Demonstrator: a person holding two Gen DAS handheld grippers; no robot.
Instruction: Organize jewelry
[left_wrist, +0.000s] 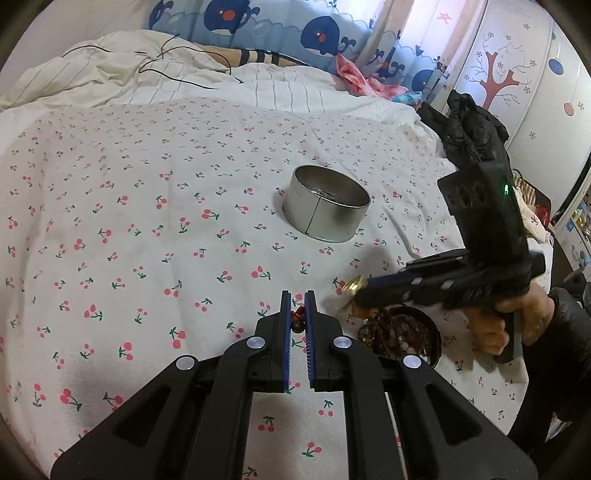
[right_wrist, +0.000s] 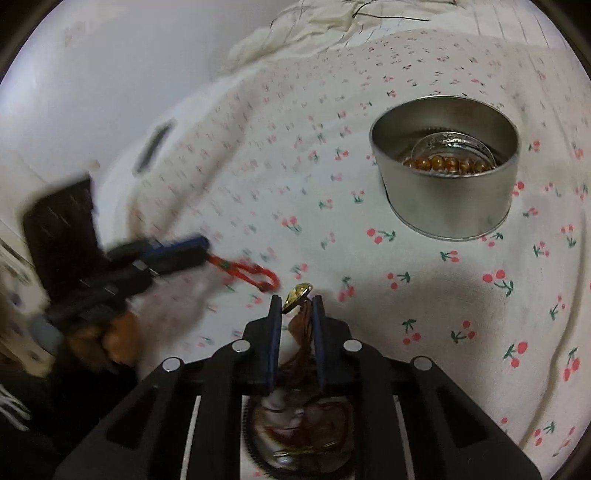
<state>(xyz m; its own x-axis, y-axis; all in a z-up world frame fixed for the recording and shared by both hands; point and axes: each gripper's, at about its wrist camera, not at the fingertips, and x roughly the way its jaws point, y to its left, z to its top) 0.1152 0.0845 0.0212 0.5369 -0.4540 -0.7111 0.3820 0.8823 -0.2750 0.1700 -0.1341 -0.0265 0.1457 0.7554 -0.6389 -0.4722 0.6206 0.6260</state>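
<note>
A round silver tin (left_wrist: 327, 208) stands on the cherry-print sheet (left_wrist: 129, 206). In the right wrist view the tin (right_wrist: 447, 199) holds amber beads (right_wrist: 448, 162) and a silver bangle. My left gripper (left_wrist: 299, 300) is shut on a red cord bracelet (left_wrist: 297, 319), which hangs from it in the right wrist view (right_wrist: 251, 273). My right gripper (right_wrist: 296, 298) is shut on a gold piece (right_wrist: 295, 293) with brown cord, above a dark bowl of mixed jewelry (right_wrist: 303, 435). The bowl (left_wrist: 402, 334) sits right of my left gripper.
A rumpled white duvet (left_wrist: 147, 70) with black cables lies at the back. A whale-print curtain (left_wrist: 295, 26) and a wardrobe (left_wrist: 517, 92) stand behind the bed. Black clothing (left_wrist: 469, 125) is piled at the right edge.
</note>
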